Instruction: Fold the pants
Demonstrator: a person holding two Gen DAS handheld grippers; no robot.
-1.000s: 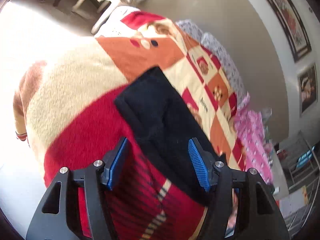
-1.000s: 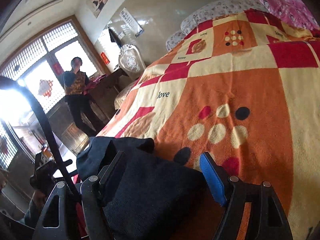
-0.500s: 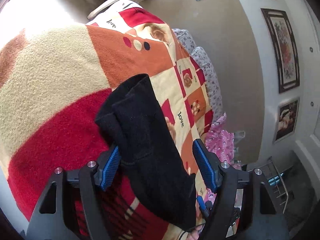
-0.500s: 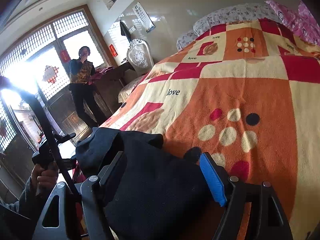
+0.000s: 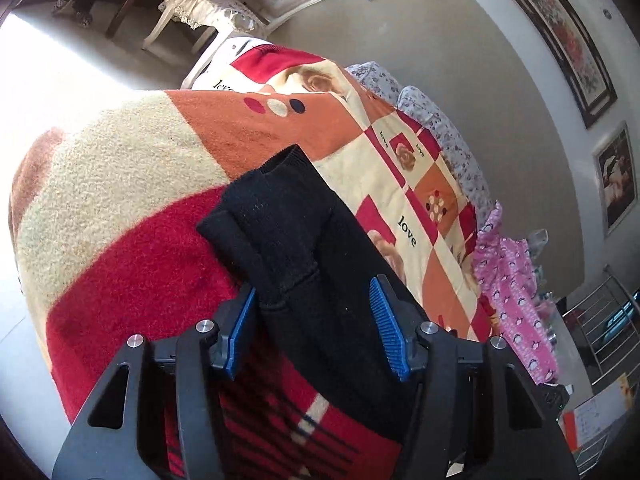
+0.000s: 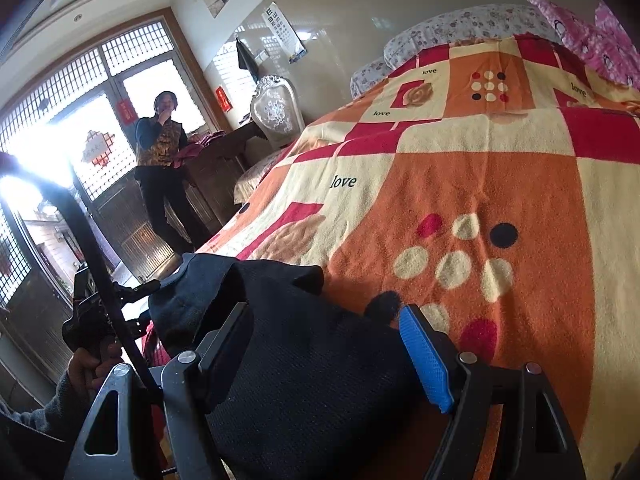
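Black knit pants [image 5: 296,240] lie on the patterned bed blanket [image 5: 120,216], partly bunched and lifted near my left gripper. My left gripper [image 5: 312,332] is open, its blue pads on either side of the cloth without pinching it. In the right wrist view the pants [image 6: 312,360] lie between and under the fingers of my right gripper [image 6: 332,352], which is open. The left pad there is hidden behind the cloth. The other gripper's handle and the hand on it show at the left [image 6: 96,320].
The blanket [image 6: 480,184] covers the whole bed, with floral pillows [image 6: 460,28] and a pink quilt [image 6: 600,40] at the head. A person [image 6: 160,168] stands by the door near a white chair [image 6: 276,112]. A metal rack [image 5: 600,320] stands beside the bed.
My left gripper has swung back and lowered slightly; the pants' end has bunched up more. My right gripper has stayed open over the cloth and barely moved.
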